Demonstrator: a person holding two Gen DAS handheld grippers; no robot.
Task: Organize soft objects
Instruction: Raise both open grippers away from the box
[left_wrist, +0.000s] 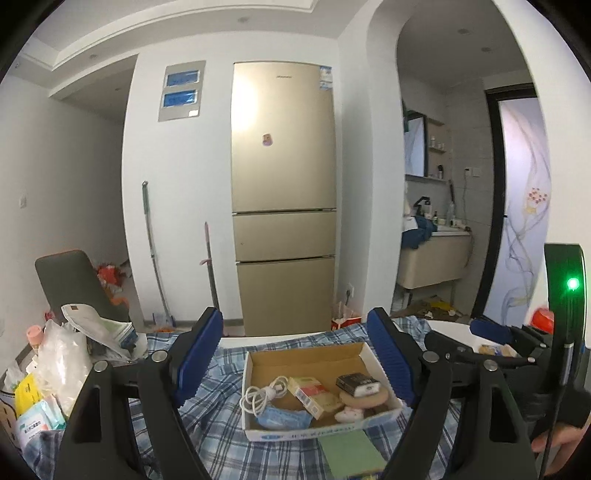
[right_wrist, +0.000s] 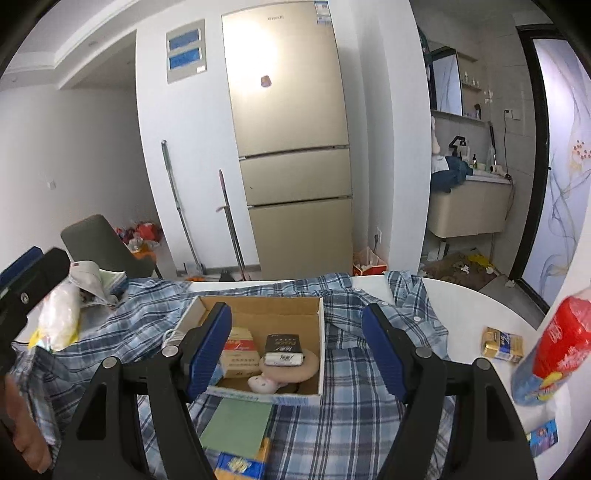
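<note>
An open cardboard box (left_wrist: 309, 355) sits on a blue plaid shirt (left_wrist: 221, 435) spread over the table. In it lie a white cable (left_wrist: 263, 395), a blue face mask (left_wrist: 283, 417), a red-and-cream packet (left_wrist: 314, 396), a black-and-white pack (left_wrist: 357, 384), a tan round pad (left_wrist: 365, 399) and a small pink plush (left_wrist: 347, 414). My left gripper (left_wrist: 295, 354) is open and empty, above the box. My right gripper (right_wrist: 297, 341) is open and empty, also over the box (right_wrist: 258, 314); the plush (right_wrist: 263, 384) and pad (right_wrist: 295, 365) lie between its fingers.
A green pad (right_wrist: 236, 424) and a blue-yellow packet (right_wrist: 240, 463) lie in front of the box. Bags and packets (left_wrist: 55, 369) pile at the left. A gold pack (right_wrist: 502, 344) and a red-blue bag (right_wrist: 554, 354) lie at the right. A fridge (left_wrist: 284, 199) stands behind.
</note>
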